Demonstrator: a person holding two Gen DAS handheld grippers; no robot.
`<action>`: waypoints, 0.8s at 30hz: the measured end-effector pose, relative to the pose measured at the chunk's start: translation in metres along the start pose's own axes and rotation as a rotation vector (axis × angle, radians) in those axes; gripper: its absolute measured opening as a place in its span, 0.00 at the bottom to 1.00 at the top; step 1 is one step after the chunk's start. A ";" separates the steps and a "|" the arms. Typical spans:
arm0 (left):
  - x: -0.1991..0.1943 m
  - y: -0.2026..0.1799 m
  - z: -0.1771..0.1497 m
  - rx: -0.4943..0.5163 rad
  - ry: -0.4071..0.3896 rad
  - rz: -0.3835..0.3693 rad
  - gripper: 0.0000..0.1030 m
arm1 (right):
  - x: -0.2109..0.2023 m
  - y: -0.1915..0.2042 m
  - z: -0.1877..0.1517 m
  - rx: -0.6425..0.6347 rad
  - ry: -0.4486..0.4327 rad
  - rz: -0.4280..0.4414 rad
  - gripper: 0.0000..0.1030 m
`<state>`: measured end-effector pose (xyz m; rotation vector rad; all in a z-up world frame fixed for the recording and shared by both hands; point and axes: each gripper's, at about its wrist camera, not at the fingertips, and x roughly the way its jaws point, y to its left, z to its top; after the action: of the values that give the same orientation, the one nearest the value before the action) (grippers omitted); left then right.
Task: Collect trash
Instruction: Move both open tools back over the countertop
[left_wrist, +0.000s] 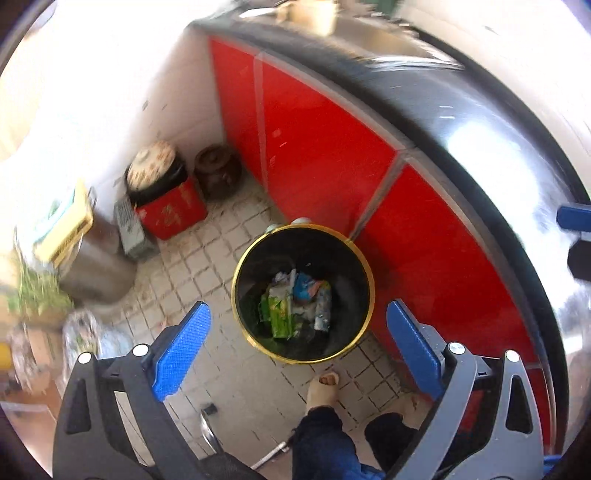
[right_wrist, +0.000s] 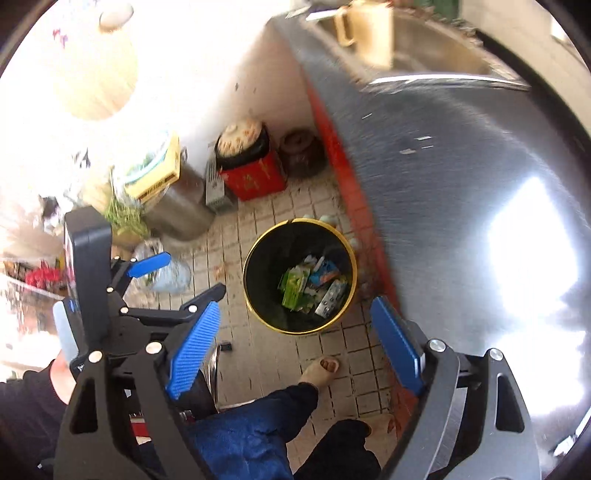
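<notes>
Both tongs wide open, empty: left (left_wrist: 297, 325), right (right_wrist: 293, 332). Bin (left_wrist: 303, 293) at 12 o'clock, wrappers (left_wrist: 299, 302) inside. Next: seek loose trash, grip lightly, release over bin centre.

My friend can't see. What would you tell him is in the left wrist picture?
A black bin with a gold rim stands on the tiled floor beside red cabinets, with wrappers at its bottom. The open, empty left gripper is above it. A foot is near the bin.
</notes>
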<state>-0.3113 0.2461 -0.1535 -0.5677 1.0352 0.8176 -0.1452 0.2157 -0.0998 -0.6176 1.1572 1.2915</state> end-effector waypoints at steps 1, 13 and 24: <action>-0.007 -0.012 0.003 0.038 -0.015 -0.007 0.90 | -0.012 -0.012 -0.004 0.026 -0.019 -0.005 0.79; -0.068 -0.220 0.025 0.523 -0.167 -0.296 0.90 | -0.161 -0.163 -0.111 0.362 -0.277 -0.254 0.79; -0.085 -0.412 -0.015 0.993 -0.167 -0.541 0.90 | -0.242 -0.278 -0.280 0.713 -0.354 -0.448 0.79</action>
<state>-0.0080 -0.0330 -0.0680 0.0897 0.9326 -0.1664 0.0608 -0.1956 -0.0465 -0.0932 1.0143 0.5149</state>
